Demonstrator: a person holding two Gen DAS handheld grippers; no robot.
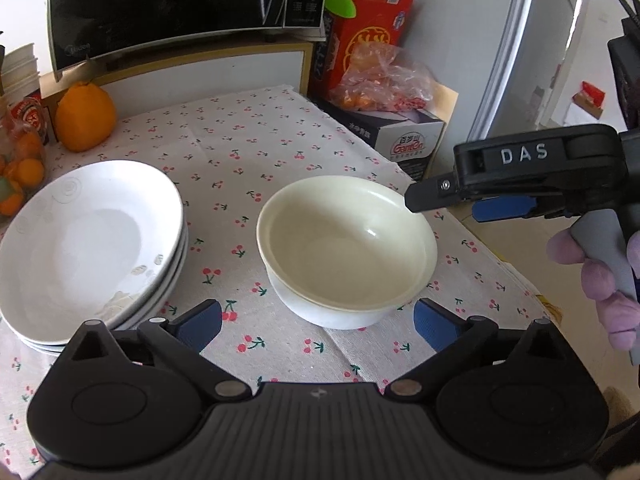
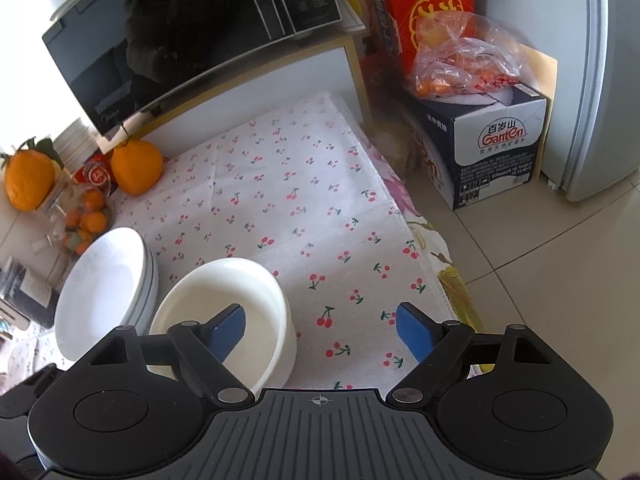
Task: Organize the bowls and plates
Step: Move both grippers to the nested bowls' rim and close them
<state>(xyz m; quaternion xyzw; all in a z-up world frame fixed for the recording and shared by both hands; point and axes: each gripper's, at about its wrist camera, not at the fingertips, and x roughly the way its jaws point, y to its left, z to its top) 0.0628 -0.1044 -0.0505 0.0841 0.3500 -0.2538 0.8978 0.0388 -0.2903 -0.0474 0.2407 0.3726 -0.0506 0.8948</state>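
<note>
White plate stack (image 1: pixel 92 240) beside bowl (image 1: pixel 346 248); orange (image 1: pixel 85 116) behind.

I'm looking into a home kitchen corner. A black microwave (image 1: pixel 172 4) sits on a low cabinet behind the table (image 2: pixel 280 184), which is spread with a cherry-print cloth. Loose oranges (image 2: pixel 137 166) lie by it, a bag of fruit (image 2: pixel 460 60) rests on a bottled-water carton (image 2: pixel 492 148) on the tiled floor (image 2: pixel 560 248), and a pale fridge (image 2: pixel 608 80) stands at the right. Stacked white plates (image 1: pixel 84 240) fit a household
</note>
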